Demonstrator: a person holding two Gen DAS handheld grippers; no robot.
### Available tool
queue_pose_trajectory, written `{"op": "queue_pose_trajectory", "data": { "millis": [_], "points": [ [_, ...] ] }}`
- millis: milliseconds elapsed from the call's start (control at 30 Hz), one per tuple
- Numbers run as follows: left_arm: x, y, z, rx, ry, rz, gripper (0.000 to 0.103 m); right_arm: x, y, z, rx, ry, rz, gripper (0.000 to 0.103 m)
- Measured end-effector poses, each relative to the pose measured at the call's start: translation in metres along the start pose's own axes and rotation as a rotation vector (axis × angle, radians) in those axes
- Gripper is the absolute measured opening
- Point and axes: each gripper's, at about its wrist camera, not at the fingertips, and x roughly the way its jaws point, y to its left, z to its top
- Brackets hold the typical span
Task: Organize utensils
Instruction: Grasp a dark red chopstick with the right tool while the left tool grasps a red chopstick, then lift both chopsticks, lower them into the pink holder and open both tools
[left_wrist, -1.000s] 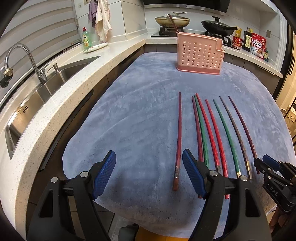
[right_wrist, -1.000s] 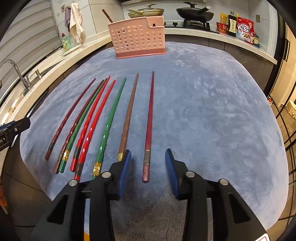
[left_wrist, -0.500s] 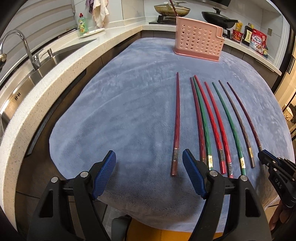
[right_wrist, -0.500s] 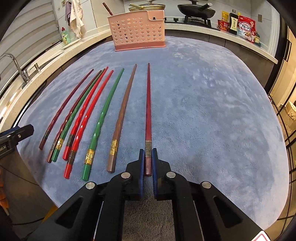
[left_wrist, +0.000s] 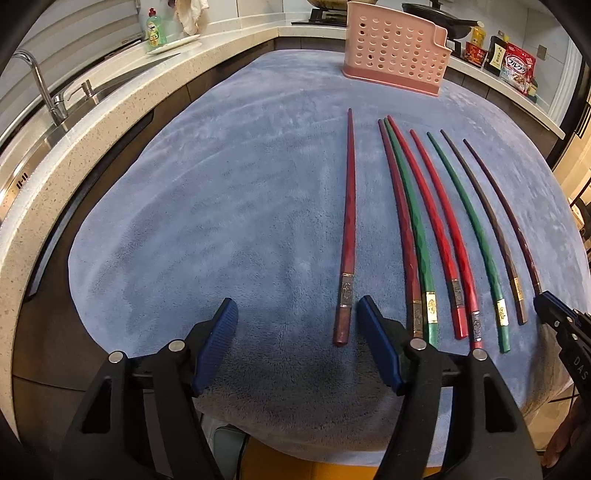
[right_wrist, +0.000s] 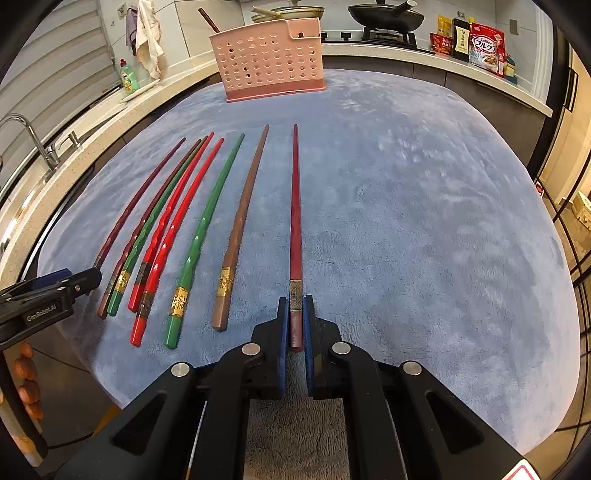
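In the left wrist view, the top edge cuts off the pan behind the pink perforated holder (left_wrist: 397, 61), so what is in the pan cannot be told. The right gripper (left_wrist: 546, 301) shows only as a black tip at the right border, and it hides the near end of the outermost dark chopstick (left_wrist: 506, 218). The left gripper (left_wrist: 297, 339) has its jaws closing, with wide space between the blue pads and only the blue cloth (left_wrist: 221, 206) under them. The leftmost dark red chopstick (left_wrist: 349, 229) lies just beside the right pad, not touched. Eight chopsticks lie side by side on the cloth, thin ends toward the holder.

In the right wrist view, the right gripper (right_wrist: 295, 321) is pressed together on the thick end of the dark red chopstick (right_wrist: 295, 221), just behind its metal band; the engraving there is too small to read. Beside it lie a brown chopstick (right_wrist: 243, 221), a green one (right_wrist: 207, 225), two bright red, and further ones whose ends the left gripper (right_wrist: 94, 277) partly covers. Something thin and dark sticks out from the holder (right_wrist: 267, 62); its kind is unclear.
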Motion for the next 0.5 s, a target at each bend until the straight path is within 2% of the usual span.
{"op": "queue_pose_trajectory", "data": {
  "millis": [133, 267, 500],
  "points": [
    [-0.0002, -0.0007, -0.0004, 0.009, -0.003, -0.002, 0.054, -0.0001, 0.0, -0.0004, -0.001, -0.001, -0.003, 0.007],
    [-0.0017, -0.0035, -0.0005, 0.024, -0.005, -0.021, 0.037, -0.0002, -0.0004, -0.0007, 0.001, -0.003, -0.003, 0.007],
    [-0.0016, -0.004, -0.0005, 0.031, -0.001, -0.029, 0.017, -0.0005, -0.0003, -0.0011, 0.001, -0.003, -0.002, 0.007]
  ]
}}
